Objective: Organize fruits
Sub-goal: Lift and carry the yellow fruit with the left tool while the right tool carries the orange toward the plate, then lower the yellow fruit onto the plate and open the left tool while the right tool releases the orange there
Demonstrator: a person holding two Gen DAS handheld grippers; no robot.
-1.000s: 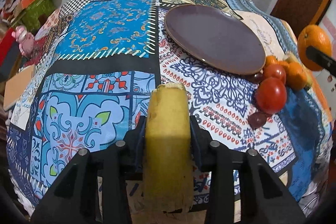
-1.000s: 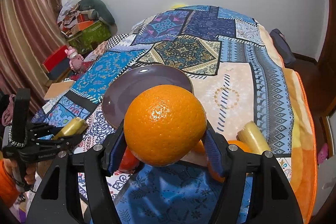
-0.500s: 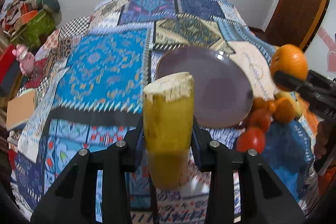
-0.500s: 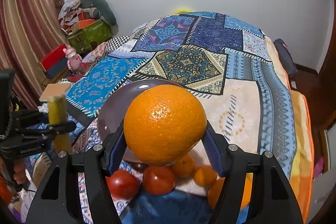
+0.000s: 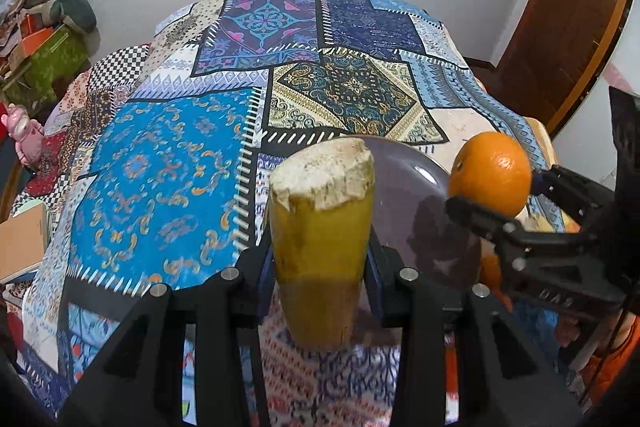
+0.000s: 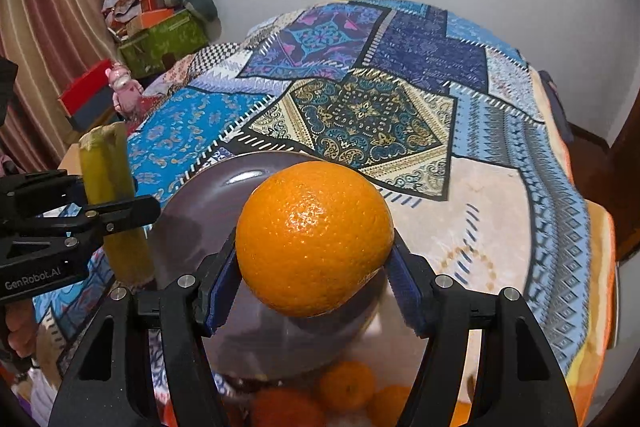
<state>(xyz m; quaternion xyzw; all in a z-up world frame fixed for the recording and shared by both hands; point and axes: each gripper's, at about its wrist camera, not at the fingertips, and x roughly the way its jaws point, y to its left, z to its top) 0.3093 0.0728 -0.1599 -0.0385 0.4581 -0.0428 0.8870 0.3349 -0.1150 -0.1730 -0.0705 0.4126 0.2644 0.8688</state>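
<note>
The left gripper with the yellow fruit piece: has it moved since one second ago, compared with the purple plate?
Yes. The left gripper now holds the yellow fruit piece upright beside the purple plate, higher and nearer to its left edge.

We see the left gripper clamped on a yellow-green banana piece, cut end up, upright. Behind it a purple plate lies on the patchwork bedspread. At right, the right gripper holds an orange over the plate's right rim. Brown door at far right.
</note>
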